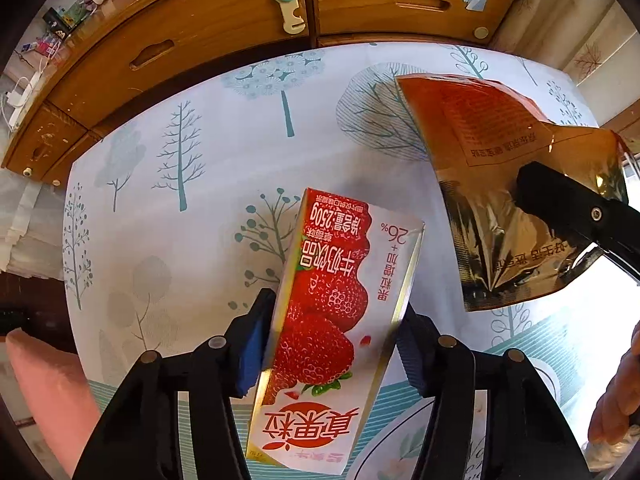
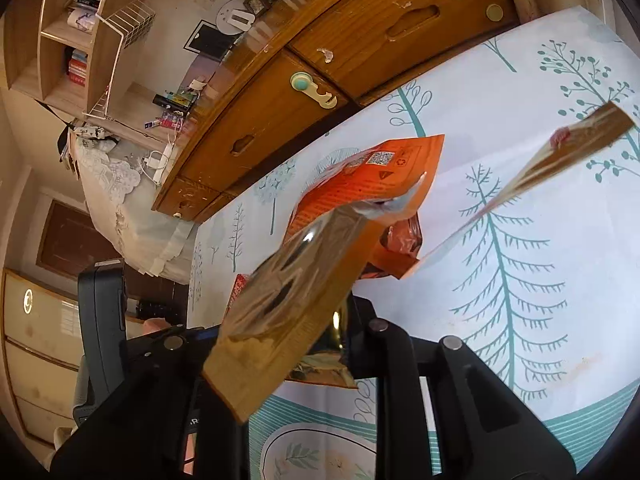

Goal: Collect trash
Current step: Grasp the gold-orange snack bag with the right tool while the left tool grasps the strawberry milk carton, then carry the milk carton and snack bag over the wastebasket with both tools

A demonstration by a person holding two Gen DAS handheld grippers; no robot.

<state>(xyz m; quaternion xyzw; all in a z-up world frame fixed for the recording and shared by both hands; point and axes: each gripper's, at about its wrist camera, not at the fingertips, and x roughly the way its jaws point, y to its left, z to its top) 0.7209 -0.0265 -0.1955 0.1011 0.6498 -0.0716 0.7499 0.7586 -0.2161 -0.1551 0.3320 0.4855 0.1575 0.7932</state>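
1. Both views are bright, lit by warm daylight, and colours read clearly.
2. Strong fisheye bending curves the wooden cabinet [image 1: 224, 28] and the tablecloth [image 1: 208, 184]; the corners fall to black.
3. Glare blows out the tablecloth at the left view's right edge and flashes off the foil pouch [image 2: 296, 280].
4. The foil pouch in the right view is motion-blurred; the milk carton [image 1: 332, 320] print stays sharp.
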